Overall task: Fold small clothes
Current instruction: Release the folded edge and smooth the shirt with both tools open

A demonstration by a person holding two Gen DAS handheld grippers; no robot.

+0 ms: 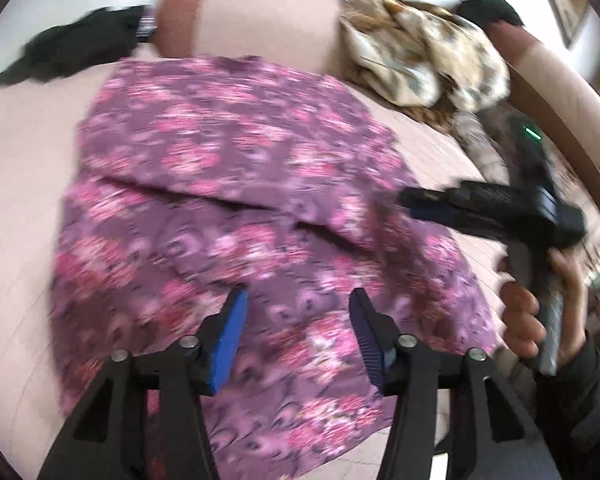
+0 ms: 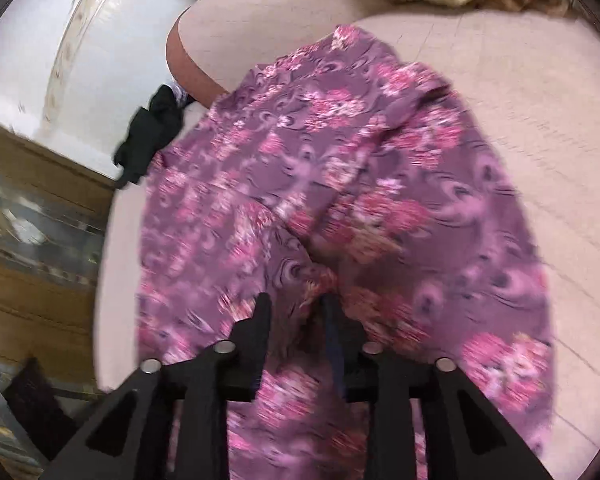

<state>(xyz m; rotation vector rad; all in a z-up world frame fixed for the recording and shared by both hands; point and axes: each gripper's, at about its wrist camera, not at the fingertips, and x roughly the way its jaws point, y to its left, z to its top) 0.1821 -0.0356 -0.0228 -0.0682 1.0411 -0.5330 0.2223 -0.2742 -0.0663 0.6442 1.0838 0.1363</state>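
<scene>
Now the purple floral garment [image 1: 236, 184] lies folded across the pink cushion [image 1: 16, 184]. Left gripper [image 1: 298, 312] hangs spread above its 6 o'clock hem; right gripper [image 2: 294, 312], jaws parted, straddles a fabric ridge. Lift both straight clear, avoiding snagging the fold.

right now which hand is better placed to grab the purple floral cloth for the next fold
Right, probably: the right gripper has a raised ridge of the purple floral cloth between its jaws, while the left gripper stands open above flat fabric.
</scene>
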